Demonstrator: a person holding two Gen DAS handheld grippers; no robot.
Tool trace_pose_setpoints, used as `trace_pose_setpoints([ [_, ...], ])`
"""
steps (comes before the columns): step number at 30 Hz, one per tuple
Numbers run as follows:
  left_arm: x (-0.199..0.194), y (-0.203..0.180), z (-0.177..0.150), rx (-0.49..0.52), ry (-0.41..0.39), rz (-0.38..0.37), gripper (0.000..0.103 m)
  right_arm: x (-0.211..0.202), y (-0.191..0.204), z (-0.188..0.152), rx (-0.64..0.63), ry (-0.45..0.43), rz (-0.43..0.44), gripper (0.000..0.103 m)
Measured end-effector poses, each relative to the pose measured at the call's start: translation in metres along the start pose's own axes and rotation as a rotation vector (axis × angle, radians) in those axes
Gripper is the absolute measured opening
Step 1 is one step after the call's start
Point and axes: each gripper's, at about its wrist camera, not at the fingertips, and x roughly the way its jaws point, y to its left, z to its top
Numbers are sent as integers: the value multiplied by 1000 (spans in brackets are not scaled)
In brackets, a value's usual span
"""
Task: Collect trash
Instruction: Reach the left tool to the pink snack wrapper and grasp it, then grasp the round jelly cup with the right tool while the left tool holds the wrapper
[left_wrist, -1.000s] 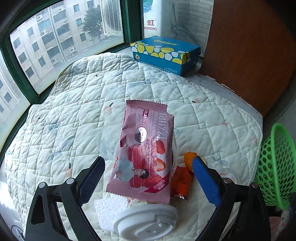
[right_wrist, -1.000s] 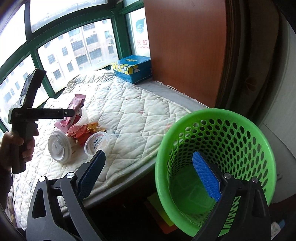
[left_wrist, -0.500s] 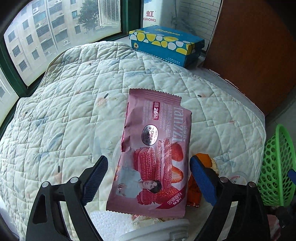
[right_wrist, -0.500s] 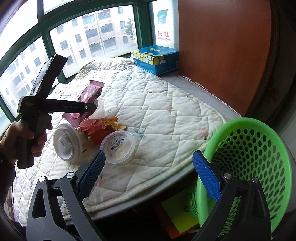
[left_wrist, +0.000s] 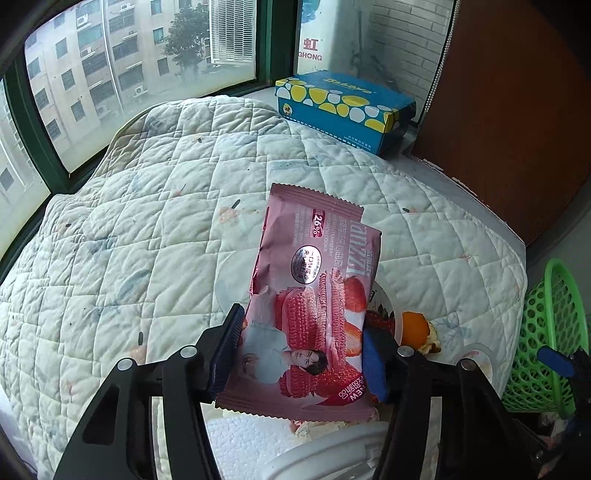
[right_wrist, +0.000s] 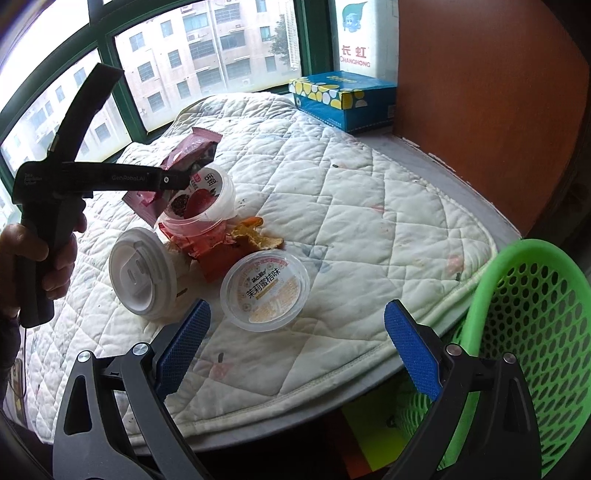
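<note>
My left gripper (left_wrist: 303, 354) is shut on a pink cookie wrapper (left_wrist: 314, 291) and holds it above the trash pile; it also shows in the right wrist view (right_wrist: 199, 162) with the wrapper (right_wrist: 184, 155). Under it lie a clear cup with red inside (right_wrist: 201, 206), a white lid (right_wrist: 142, 269), orange peel (right_wrist: 255, 236), a red-orange wrapper (right_wrist: 210, 254) and a clear lidded tub (right_wrist: 266, 291). My right gripper (right_wrist: 295, 343) is open and empty, just short of the tub. The green basket (right_wrist: 535, 332) stands at the right, below the ledge.
A white quilted pad (right_wrist: 369, 206) covers the window ledge. A blue tissue box (right_wrist: 343, 99) stands at the far end by a brown wooden panel (right_wrist: 480, 92). Windows run along the left. White foam (left_wrist: 243, 443) lies by the lid.
My left gripper has closed on the pink wrapper and lifted it. My right gripper has swung left from the basket toward the trash on the pad.
</note>
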Motion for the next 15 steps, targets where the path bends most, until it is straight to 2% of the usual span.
trace_pose_setpoints([
  [13,-49,28,-4,-100,-85,-46,54,58,20,8,-71,93,-22,94],
  [14,-52,28,-5,-102,-88,-49,55,61,20,8,-71,97,-26,93],
  [15,-55,29,-6,-104,-91,-51,55,62,21,7,-70,100,-27,88],
])
